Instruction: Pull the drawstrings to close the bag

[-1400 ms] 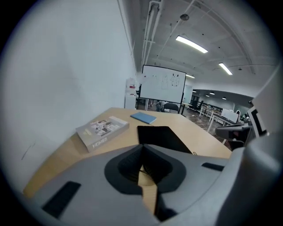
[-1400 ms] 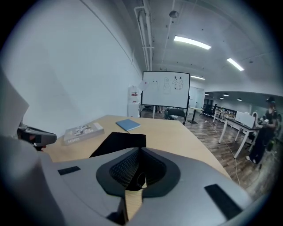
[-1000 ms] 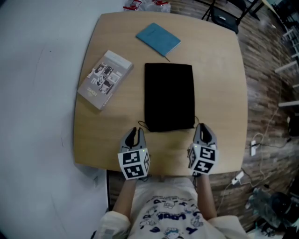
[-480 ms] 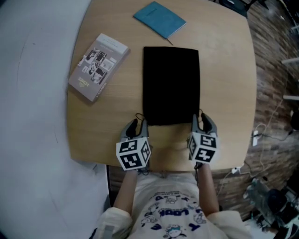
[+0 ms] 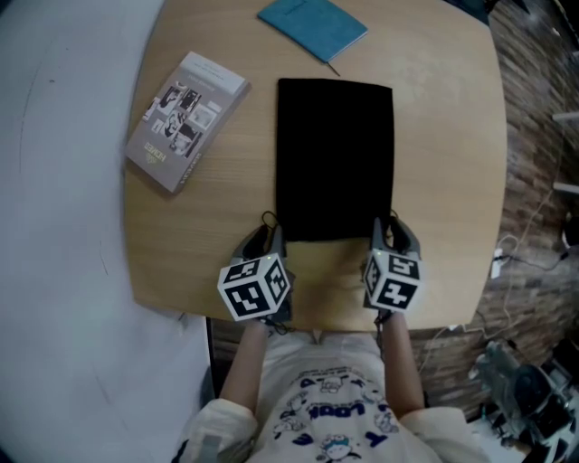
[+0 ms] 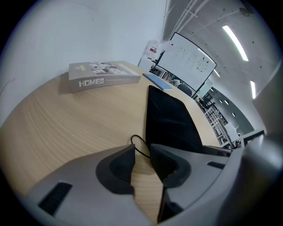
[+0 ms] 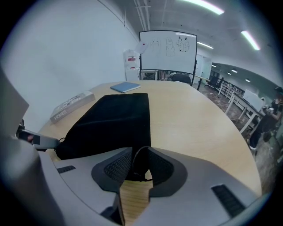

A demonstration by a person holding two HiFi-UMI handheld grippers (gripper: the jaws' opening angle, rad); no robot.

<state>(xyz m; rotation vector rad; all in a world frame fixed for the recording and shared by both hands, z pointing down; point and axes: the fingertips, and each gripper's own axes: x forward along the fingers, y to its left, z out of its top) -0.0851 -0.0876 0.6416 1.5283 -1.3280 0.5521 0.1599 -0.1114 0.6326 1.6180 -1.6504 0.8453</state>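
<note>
Roughly square wooden table (image 5: 434, 136), rounded corners, seen from above.

Bag (image 5: 335, 158): black, flat, rectangular, lying mid-table with its long side running away from the person. Its mouth is the near edge, facing the two grippers.

Book (image 5: 185, 120): lies flat to the left of the bag, well apart from it and turned at an angle. Spine reads "HOMES" in the left gripper view.

Notebook (image 5: 312, 23): blue, thin, at the far edge beyond the bag's far left corner, near it but not touching.

Left gripper (image 5: 265, 237): at the bag's near left corner, tips just beside the cloth. Jaws stand slightly apart with a narrow gap, bare wood showing between them.

Right gripper (image 5: 391, 231): at the near right corner, tips reaching the bag's edge. Jaws likewise parted by a narrow gap.

Left cord (image 6: 140, 143): thin black loop coming off the bag's corner, curving across the table and passing into the gap at the left jaw tips. Not squeezed as far as can be seen.

Right cord (image 7: 138, 154): black loop arching up between the right jaws, inside the gap, with the pads not closed against it.
</note>
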